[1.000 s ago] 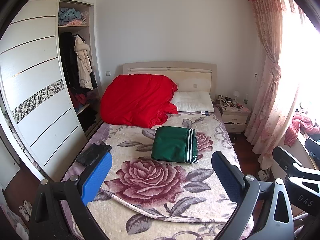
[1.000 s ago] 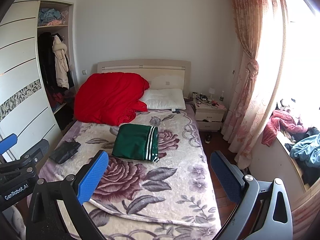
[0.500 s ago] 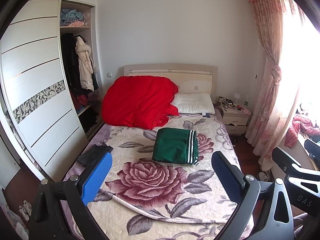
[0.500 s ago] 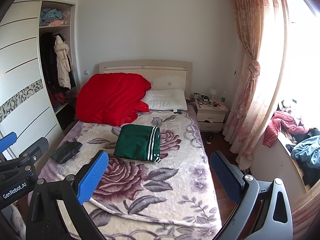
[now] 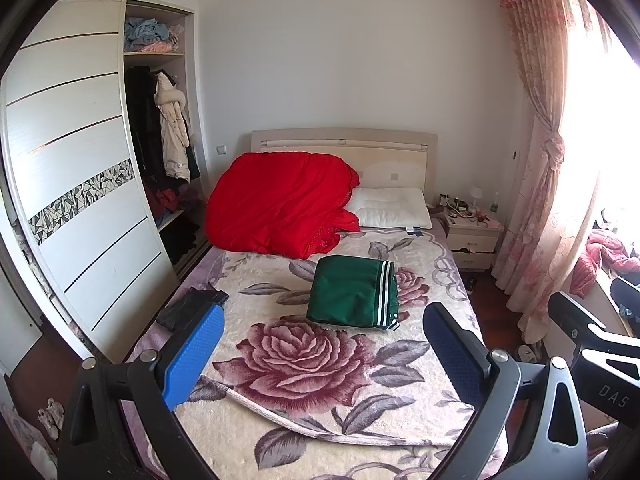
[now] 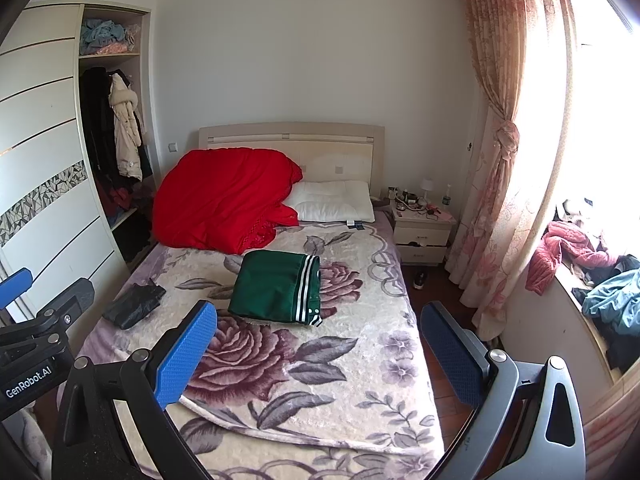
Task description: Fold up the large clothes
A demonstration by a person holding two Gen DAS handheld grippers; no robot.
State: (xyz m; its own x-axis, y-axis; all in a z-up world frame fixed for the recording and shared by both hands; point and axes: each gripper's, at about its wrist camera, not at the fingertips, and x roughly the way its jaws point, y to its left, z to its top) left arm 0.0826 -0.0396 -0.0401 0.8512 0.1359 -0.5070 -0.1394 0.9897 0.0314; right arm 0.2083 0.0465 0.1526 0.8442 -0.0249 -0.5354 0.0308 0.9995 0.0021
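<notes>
Green trousers (image 5: pixel 352 292) with white stripes lie folded in a neat square in the middle of the bed (image 5: pixel 304 360). Both tongs, left (image 5: pixel 320 356) and right (image 6: pixel 316 356), are spread wide and hold nothing. They have pulled back a little over the last second (the room looks farther away), so the folding looks done.

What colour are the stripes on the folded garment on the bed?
White, on dark green fabric; the folded garment shows them best in the right wrist view.
</notes>
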